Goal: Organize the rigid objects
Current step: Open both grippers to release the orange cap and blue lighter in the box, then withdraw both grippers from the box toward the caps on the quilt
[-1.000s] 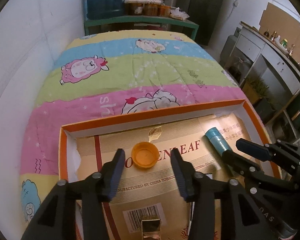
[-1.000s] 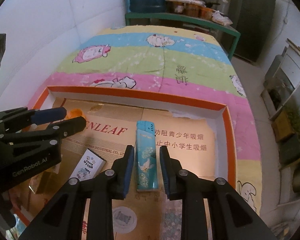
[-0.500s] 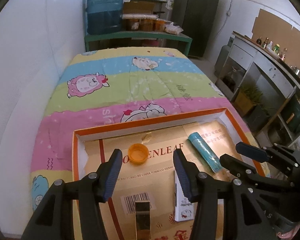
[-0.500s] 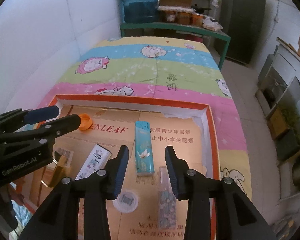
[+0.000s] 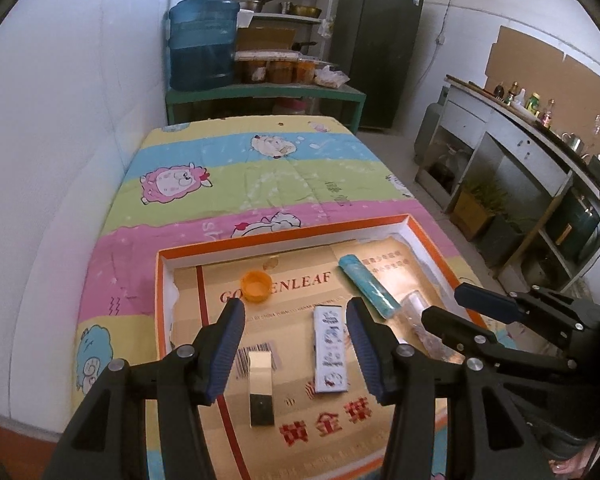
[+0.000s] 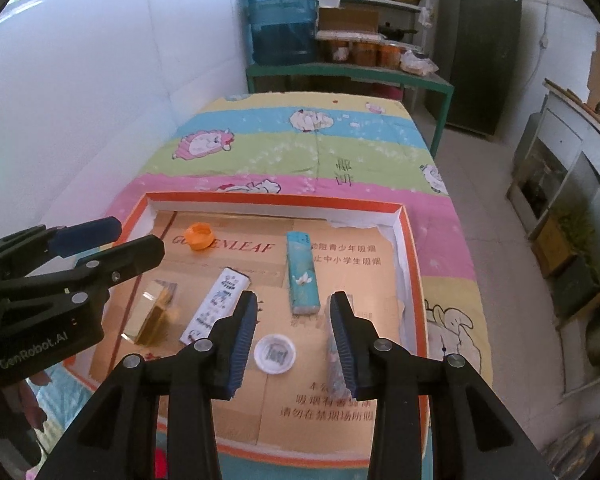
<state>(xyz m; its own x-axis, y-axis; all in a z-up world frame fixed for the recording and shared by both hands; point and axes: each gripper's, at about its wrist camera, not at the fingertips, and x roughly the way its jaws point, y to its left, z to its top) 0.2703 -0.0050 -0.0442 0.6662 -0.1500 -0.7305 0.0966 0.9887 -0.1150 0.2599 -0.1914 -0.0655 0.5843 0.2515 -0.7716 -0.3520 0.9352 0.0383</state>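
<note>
Well, both of my tools are up above the tray (image 6: pixel 410 264) with nothing in them, so I read this as a pause between placements, not a finish. The left hand-held gripper (image 5: pixel 296 346) has its jaws well apart and empty. The right hand-held gripper (image 6: pixel 294 342) has just been opening its jaws; nothing sits between them.

The tray lies on the bed (image 5: pixel 260 168), lined with flattened cardboard. On it I count six pieces:

- an orange cap (image 6: pixel 199 236) near the far left corner
- a teal lighter (image 6: pixel 302 272) lying lengthwise right of centre
- a white patterned lighter (image 6: pixel 216 304) just left of it
- a gold lighter (image 6: pixel 152 314) further left
- a white round lid (image 6: pixel 275 354) near me
- a clear speckled lighter (image 6: pixel 335 364), partly hidden behind my right jaw

As I judge it, the lighters already lie roughly parallel, which looks like sorting underway. What remains is unclear: the two caps sit well apart, so grouping them may be next.
</note>
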